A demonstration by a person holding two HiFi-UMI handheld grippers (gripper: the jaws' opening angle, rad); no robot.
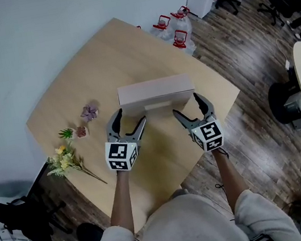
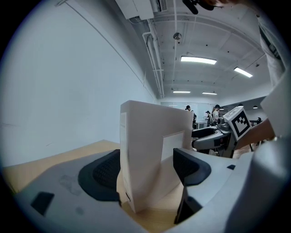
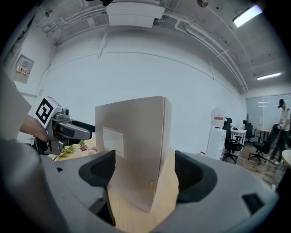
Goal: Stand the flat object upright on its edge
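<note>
Spreading across the middle of the head view, the wooden table (image 1: 100, 62) carries the pale flat box (image 1: 156, 92), which already stands upright on a long edge at the frame's centre. The left gripper (image 1: 131, 116) straddles its left end and the right gripper (image 1: 187, 105) its right end. Both have their jaws spread, and each gripper view shows a gap beside the box. The step in hand looks like the release, so next both tools should draw straight back toward the lower frame without brushing the box, since a nudge could topple it.
</note>
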